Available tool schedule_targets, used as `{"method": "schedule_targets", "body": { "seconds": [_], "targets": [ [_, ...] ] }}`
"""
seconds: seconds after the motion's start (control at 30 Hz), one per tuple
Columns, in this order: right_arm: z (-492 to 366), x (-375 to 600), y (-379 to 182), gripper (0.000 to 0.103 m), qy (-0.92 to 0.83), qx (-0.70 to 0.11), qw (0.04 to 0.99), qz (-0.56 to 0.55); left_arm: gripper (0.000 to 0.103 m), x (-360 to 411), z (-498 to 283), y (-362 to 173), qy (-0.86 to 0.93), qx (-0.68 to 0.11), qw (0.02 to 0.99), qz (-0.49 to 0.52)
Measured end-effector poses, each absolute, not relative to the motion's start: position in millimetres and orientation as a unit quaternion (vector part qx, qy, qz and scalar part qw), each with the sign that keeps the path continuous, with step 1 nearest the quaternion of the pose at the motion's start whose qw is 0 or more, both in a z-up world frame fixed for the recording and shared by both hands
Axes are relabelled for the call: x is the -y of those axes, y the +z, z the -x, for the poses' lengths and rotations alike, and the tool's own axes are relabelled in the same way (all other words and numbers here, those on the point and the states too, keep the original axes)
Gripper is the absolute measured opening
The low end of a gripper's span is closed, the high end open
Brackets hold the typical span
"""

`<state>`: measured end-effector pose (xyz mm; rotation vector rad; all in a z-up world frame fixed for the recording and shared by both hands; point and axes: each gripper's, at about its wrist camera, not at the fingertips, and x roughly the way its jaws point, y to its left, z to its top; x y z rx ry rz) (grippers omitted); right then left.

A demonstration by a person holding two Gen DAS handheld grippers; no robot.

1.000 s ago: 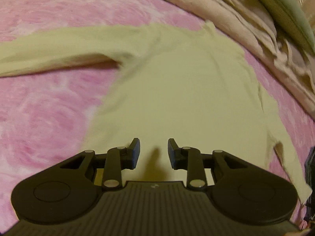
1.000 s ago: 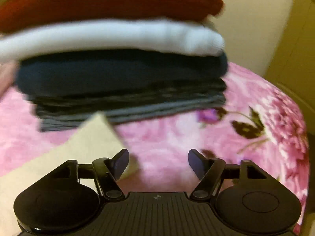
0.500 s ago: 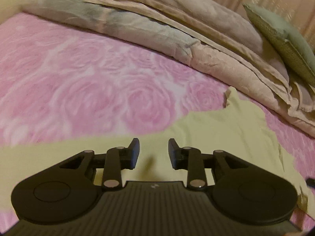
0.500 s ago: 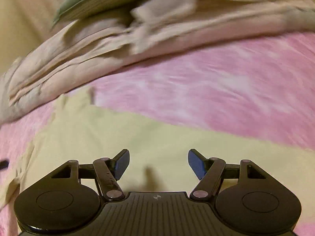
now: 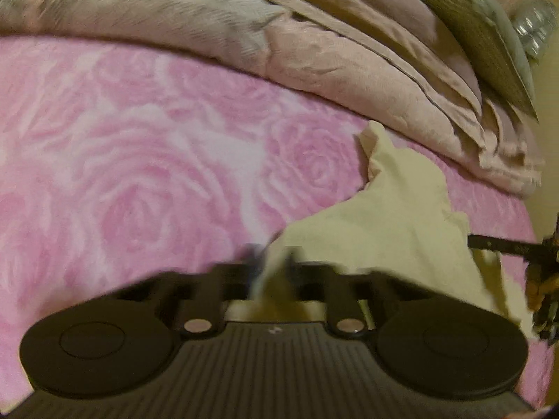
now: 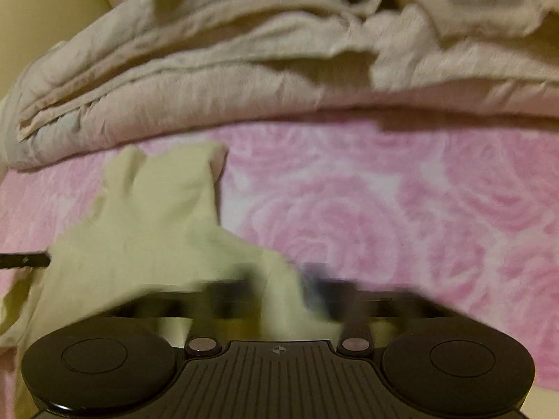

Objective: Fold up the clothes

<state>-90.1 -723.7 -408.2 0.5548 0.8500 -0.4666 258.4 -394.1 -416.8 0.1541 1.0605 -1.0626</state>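
Both claws are gripping the pale yellow shirt (image 5: pixel 401 216) on the pink rose bedspread (image 5: pixel 139 174), just short of the folded beige quilt (image 5: pixel 314 59). The left claw (image 5: pixel 270 269) is pressed together on fabric; the right claw (image 6: pixel 279 286) is closing on fabric bunched between its jaws. Next, probably: lift together and carry the edge over evenly.

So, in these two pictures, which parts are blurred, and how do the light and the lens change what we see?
Left wrist view: the left gripper is smeared by motion where it pinches the pale yellow garment; the rose-print cover is only soft. Right wrist view: the right gripper, closing on the same cloth, is likewise blurred, and so is the beige quilt. Both views: dim, warm light and fisheye bending; no glare.
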Motion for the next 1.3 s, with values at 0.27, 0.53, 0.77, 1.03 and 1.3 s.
{"method": "schedule_targets", "body": {
  "seconds": [0.27, 0.53, 0.77, 1.03, 1.3],
  "targets": [
    [98.1, 714.7, -410.9, 0.027, -0.275, -0.386, 0.852, -0.223, 0.013, 388.9, -236.7, -420.8, -0.468, -0.414, 0.773, -0.109],
    [129.5, 669.8, -370.8, 0.071, -0.268, -0.353, 0.866, -0.231, 0.0, 298.5, -213.2, -383.4, -0.44, -0.417, 0.791, -0.083],
    [180.4, 647.8, -399.9, 0.059, -0.289, -0.422, 0.832, -0.216, 0.002, 225.5, -211.6, -404.1, -0.321, -0.404, 0.842, -0.16],
    [260.1, 622.1, -357.6, 0.059, -0.354, -0.403, 0.789, -0.299, 0.007, 133.0, -198.6, -370.4, -0.216, -0.475, 0.846, -0.108],
    [354.9, 512.5, -369.6, 0.06, -0.308, -0.433, 0.729, -0.431, 0.026, 134.2, -73.4, -369.8, -0.403, -0.616, 0.676, 0.034]
  ]
}}
